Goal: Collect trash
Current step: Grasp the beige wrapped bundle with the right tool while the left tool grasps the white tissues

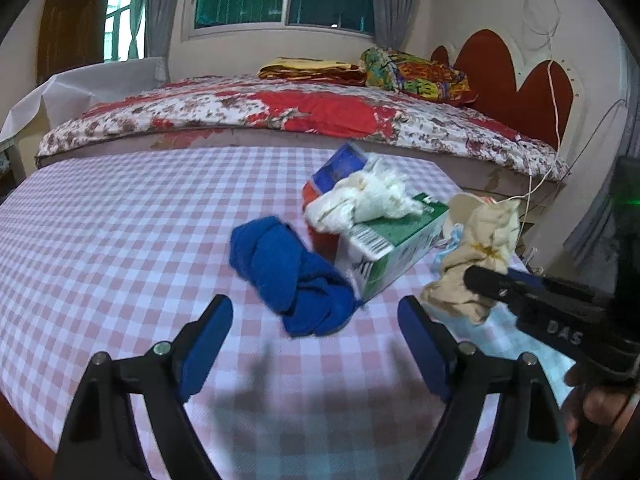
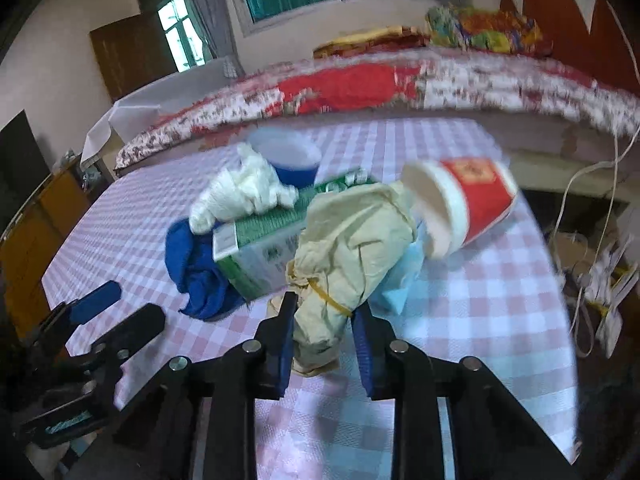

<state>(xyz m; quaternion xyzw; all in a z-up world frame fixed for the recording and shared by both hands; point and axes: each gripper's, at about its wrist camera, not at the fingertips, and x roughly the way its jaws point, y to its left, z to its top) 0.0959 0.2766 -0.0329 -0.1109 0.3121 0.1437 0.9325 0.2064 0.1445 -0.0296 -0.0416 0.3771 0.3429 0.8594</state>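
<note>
Lying on the pink-and-white checked tablecloth (image 1: 120,220) toward the table's right half is a huddle of rubbish. Leftmost in it is a crumpled blue cloth (image 1: 288,276), and the left gripper (image 1: 316,320) hangs just in front of it with its blue-padded jaws spread wide and nothing between them. Touching the cloth's right side is a green and white carton (image 1: 396,248) on its side, with a wad of white tissue (image 1: 368,196) resting on its top. Behind the tissue stands a blue cup (image 2: 292,160), seen plainly only from the right wrist camera. Right of the carton lies a beige crumpled paper bundle (image 2: 352,248) bound with a yellow rubber band (image 2: 332,298); the right gripper (image 2: 324,320) has its jaws narrowed against the bundle's near end, pinching it, with a scrap of pale blue plastic (image 2: 400,280) tucked beside. Farthest right, near the table's right edge, a red paper cup (image 2: 468,196) lies tipped over, its mouth against the bundle. Beyond the far edge is a bed (image 1: 280,108) with a floral cover.
</note>
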